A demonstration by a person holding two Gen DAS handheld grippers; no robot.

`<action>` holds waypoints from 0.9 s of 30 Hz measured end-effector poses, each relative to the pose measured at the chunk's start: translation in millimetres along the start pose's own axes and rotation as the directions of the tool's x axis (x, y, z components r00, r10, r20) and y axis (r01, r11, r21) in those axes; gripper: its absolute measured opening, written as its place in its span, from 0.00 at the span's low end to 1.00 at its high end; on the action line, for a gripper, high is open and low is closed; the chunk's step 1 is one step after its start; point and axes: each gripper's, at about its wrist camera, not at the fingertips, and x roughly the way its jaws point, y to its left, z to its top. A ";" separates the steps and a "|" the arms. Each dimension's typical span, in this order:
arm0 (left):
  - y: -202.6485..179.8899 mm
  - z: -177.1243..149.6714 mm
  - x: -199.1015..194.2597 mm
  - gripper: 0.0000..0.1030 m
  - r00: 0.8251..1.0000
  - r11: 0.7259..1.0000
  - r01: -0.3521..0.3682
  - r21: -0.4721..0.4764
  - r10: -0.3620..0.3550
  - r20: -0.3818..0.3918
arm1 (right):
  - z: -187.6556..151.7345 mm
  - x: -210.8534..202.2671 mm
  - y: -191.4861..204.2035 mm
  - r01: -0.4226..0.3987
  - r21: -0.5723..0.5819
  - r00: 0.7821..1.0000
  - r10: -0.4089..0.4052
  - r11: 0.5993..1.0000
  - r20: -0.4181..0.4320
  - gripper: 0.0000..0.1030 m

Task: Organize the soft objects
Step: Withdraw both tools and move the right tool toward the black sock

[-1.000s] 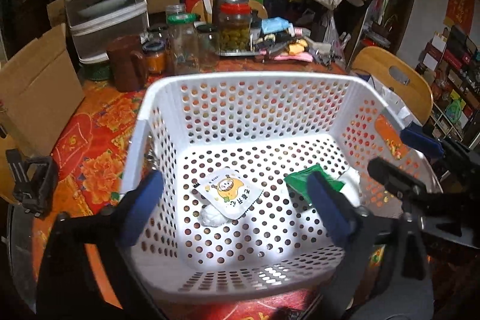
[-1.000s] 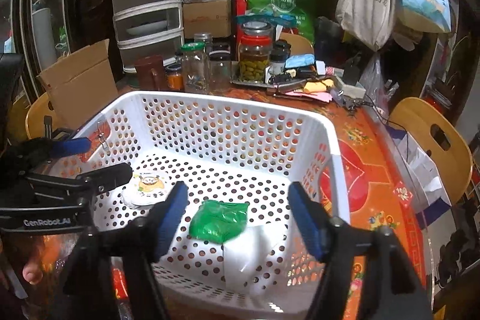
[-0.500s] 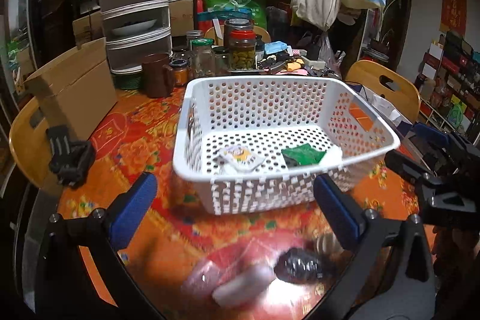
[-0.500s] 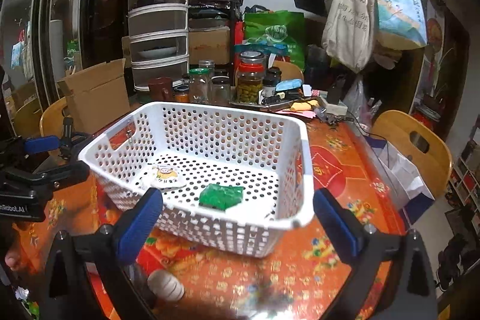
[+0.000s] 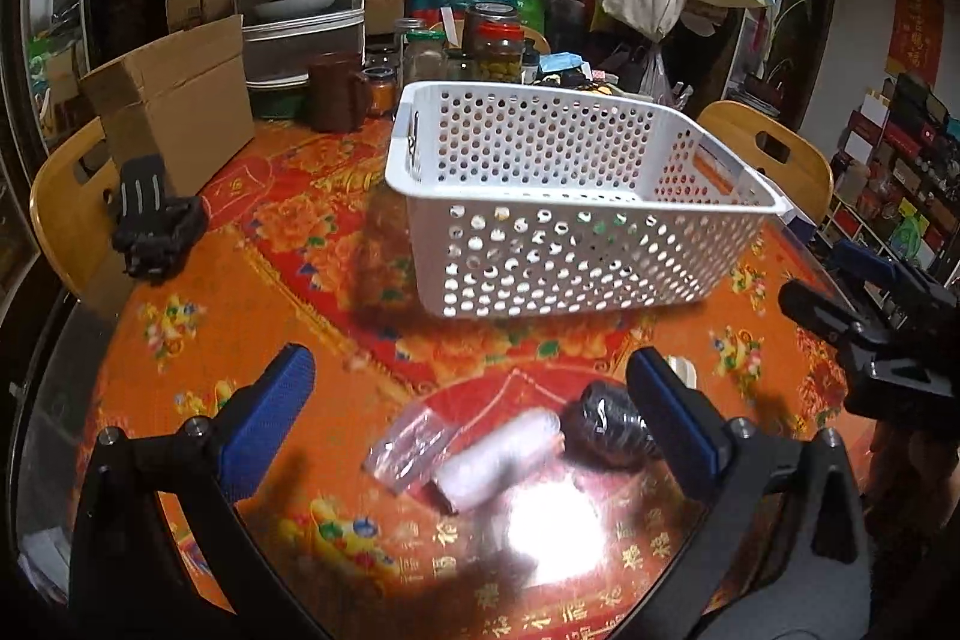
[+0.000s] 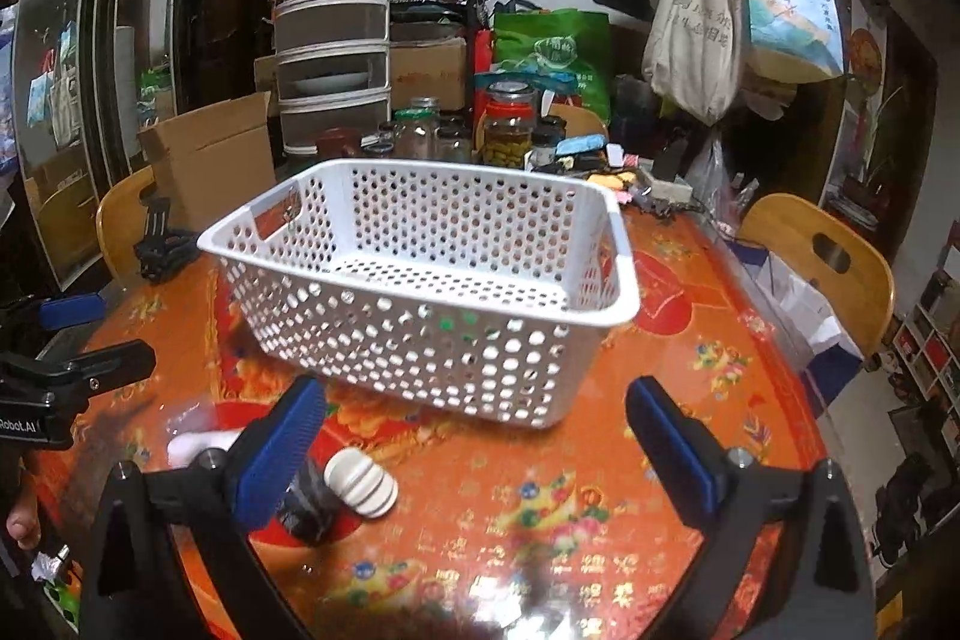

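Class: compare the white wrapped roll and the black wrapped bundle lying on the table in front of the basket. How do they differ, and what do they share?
The white roll is pale and elongated; the black bundle is dark and rounder. The white roll lies between the left tool's open fingers; the black bundle sits beside its right finger. Both look plastic-wrapped, rest on the table, and remain outside the basket, ungripped.

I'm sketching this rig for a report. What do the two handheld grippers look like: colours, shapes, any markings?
Both match. The left gripper and the right gripper each have a black, angular frame that widens into two arms, with silver screws at the joints. Each finger carries a flat blue ribbed pad. Seen from the right wrist, the left gripper's body bears white lettering ending in "Robot.AI". No cables or sleeves show.
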 end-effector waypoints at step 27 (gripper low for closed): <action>34.1 -68.1 29.8 0.95 0.999 0.999 0.007 -0.045 -0.009 -0.053 | -76.8 30.1 14.5 -0.203 0.126 0.961 0.222 0.971 -0.163 0.61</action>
